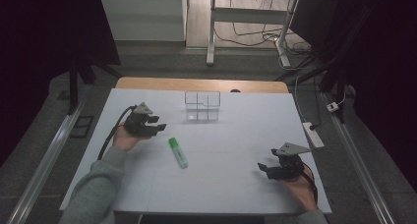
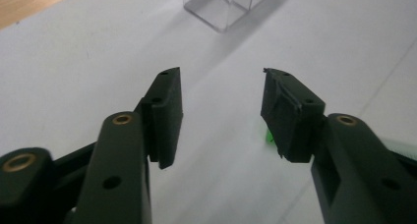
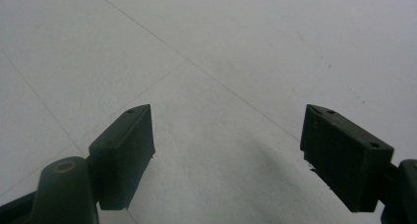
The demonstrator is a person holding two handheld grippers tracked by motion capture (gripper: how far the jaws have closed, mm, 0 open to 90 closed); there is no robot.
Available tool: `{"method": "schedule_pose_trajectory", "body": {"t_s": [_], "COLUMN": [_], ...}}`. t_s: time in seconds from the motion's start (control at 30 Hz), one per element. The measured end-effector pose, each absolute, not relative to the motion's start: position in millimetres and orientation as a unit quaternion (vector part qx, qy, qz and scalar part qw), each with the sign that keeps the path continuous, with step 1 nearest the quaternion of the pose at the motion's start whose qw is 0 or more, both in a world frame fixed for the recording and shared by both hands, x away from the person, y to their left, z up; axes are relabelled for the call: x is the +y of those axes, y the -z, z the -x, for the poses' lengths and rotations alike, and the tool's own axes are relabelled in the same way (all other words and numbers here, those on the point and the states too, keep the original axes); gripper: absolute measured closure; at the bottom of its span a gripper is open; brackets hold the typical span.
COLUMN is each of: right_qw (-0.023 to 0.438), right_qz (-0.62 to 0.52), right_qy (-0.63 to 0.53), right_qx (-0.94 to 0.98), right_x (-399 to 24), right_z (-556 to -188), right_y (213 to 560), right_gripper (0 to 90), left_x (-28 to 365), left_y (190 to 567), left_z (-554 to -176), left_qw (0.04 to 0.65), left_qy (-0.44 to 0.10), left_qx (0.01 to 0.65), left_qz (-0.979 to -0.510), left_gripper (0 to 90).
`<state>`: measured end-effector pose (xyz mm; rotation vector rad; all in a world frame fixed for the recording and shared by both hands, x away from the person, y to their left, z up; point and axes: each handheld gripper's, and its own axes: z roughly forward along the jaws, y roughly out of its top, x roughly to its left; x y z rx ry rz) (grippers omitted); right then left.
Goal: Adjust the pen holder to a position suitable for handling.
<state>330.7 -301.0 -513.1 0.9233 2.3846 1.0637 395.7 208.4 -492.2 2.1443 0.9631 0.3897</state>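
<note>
Marker [image 1: 178, 152]: green cap, pale cylindrical barrel, lying flat near bench [image 1: 236, 135] centre, cap end toward far edge. Matte white bench top, faint seam lines.
Clear plastic organiser [image 1: 202, 106]: boxy, divided compartments, near far edge, mid.
Left gripper [image 1: 158, 124]: black, blocky jaws apart, nothing between; toward left edge, well apart from marker.
Right gripper [image 1: 264, 169]: black jaws wide, empty; near front-right corner, above bare bench.
</note>
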Motion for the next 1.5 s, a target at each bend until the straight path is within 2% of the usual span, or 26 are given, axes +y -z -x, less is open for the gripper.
{"method": "schedule_pose_trajectory", "body": {"t_s": [0.2, 0.7, 0.97, 1.17, 1.5], "right_qw": [0.184, 0.184, 0.182, 0.183, 0.183], "right_qz": [-0.326, -0.323, -0.324, -0.324, -0.323], "right_qy": [-0.377, -0.376, -0.375, -0.377, -0.376], "right_qx": [0.847, 0.849, 0.849, 0.848, 0.849], "right_x": [-301, -300, -300, -300, -300], "right_z": [-331, -329, -331, -331, -331], "right_y": [513, 513, 513, 513, 512], "right_gripper": [19.8, 19.7, 19.7, 19.8, 19.9], "left_x": [215, 211, 210, 202, 191], "left_y": [494, 497, 496, 495, 494], "left_z": [-382, -387, -396, -401, -408], "left_qw": [0.364, 0.338, 0.338, 0.323, 0.312], "left_qy": [-0.162, -0.162, -0.149, -0.138, -0.122], "left_qx": [0.376, 0.364, 0.367, 0.347, 0.321], "left_qz": [-0.836, -0.853, -0.854, -0.869, -0.886], "left_gripper": [45.3, 40.5, 45.6, 48.3, 63.6]}}
